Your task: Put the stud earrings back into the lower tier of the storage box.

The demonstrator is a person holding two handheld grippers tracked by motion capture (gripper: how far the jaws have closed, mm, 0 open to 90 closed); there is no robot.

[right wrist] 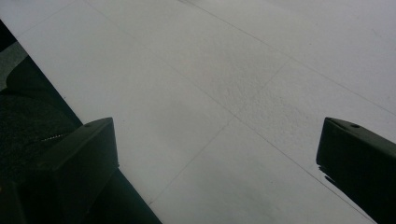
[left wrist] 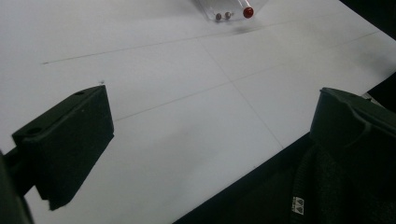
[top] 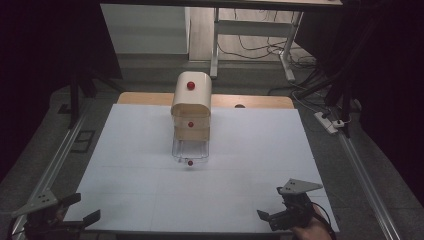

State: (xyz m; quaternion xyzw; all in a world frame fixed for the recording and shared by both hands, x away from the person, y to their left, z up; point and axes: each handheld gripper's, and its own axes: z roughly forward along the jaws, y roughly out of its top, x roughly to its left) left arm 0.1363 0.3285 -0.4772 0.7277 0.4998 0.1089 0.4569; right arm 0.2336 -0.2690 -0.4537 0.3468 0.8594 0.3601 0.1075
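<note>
Down at the near edge of the table [top: 150, 150], the left gripper [top: 80, 212] sits at the left corner with its jaws spread wide and nothing between them; in the left gripper view [left wrist: 210, 140] they straddle the table's edge, white sheet on one side and dark floor on the other. Over at the near right corner the right gripper [top: 274, 212] is likewise spread and empty, a hand [top: 312, 232] behind it, and the right gripper view [right wrist: 217, 154] shows bare white sheet with faint grid lines between its jaws. Both are well apart from the cabinet [top: 191, 107], a small wooden one with a rounded top that stands upright at the middle of the table, toward the far side. It has a red knob [top: 190, 85] on top and another on its front. Its lowest drawer [top: 190, 150], clear-walled, is pulled out toward the person, with a red knob [left wrist: 248, 12] at its front
</note>
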